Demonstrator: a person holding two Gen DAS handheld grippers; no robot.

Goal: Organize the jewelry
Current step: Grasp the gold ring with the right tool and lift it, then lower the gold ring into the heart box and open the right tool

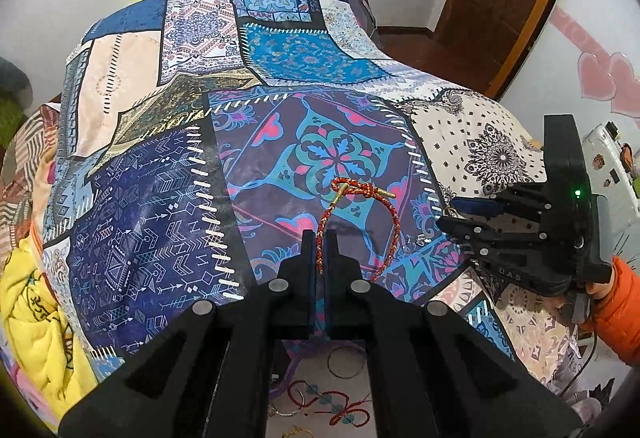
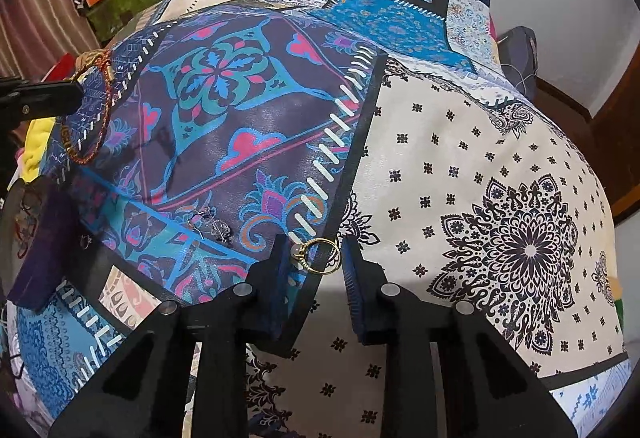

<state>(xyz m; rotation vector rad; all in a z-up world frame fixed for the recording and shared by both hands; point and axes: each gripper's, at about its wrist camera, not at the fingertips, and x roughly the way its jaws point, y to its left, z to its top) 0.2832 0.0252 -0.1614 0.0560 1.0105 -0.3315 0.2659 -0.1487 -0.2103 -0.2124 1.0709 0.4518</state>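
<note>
A red-and-gold braided cord bracelet (image 1: 394,222) hangs as a loop from my left gripper (image 1: 320,238), which is shut on one side of the cord above the patchwork bedspread (image 1: 140,238). The right wrist view shows that bracelet (image 2: 105,106) dangling from the left gripper (image 2: 78,91) at the far left. A thin gold ring (image 2: 320,257) with a small pale stone sits between the blue pads of my right gripper (image 2: 318,252), touching both. The right gripper (image 1: 451,213) hovers over the bed's right side with a glint of gold at its tips.
Small silver pieces (image 2: 212,224) lie on the bedspread (image 2: 480,158) left of the ring. A dark purple box (image 2: 40,250) stands at the left edge. More cords and bracelets (image 1: 320,398) lie on a pale surface under the left gripper. An orange sleeve (image 1: 616,298) holds the right gripper.
</note>
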